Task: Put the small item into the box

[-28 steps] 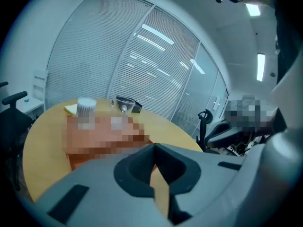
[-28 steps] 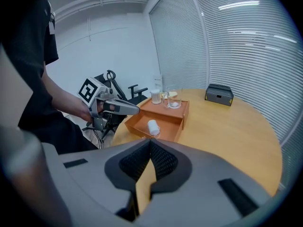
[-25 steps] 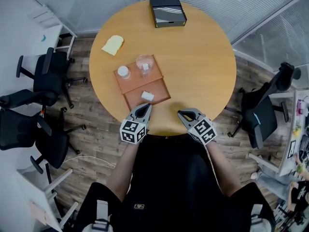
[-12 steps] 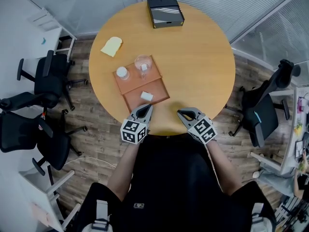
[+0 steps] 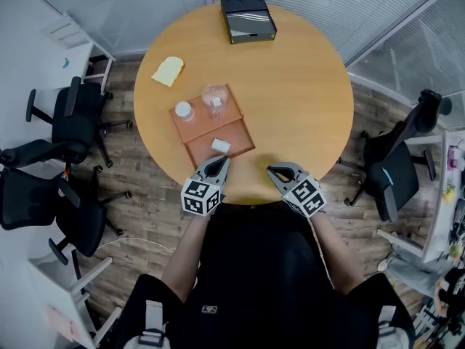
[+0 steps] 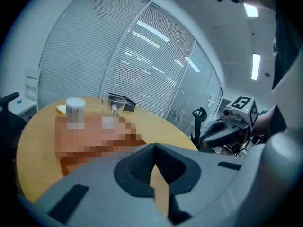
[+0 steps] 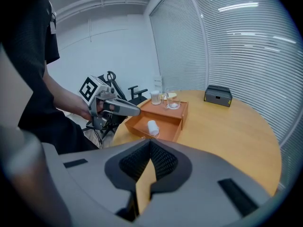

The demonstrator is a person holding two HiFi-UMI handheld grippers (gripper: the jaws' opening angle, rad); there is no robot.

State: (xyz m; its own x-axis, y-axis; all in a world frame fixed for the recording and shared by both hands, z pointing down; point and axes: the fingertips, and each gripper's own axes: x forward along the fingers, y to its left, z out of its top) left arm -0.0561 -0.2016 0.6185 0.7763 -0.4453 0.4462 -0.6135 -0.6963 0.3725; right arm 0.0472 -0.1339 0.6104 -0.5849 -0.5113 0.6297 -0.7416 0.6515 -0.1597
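Left claw (image 5: 220, 160) and right claw (image 5: 271, 170) stay pressed together and empty at the table (image 5: 305, 86) edge, unmoved since earlier.

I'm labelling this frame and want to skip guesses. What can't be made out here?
- Tray: in the left gripper view a mosaic patch covers most of it, hiding the small white item.
- Glass cup: its contents are too small in every view.
- Black box: open or closed, too small to tell in head view.

black short-sleeved top (image 5: 254, 267), maybe pale shoulder straps (image 5: 152, 322)
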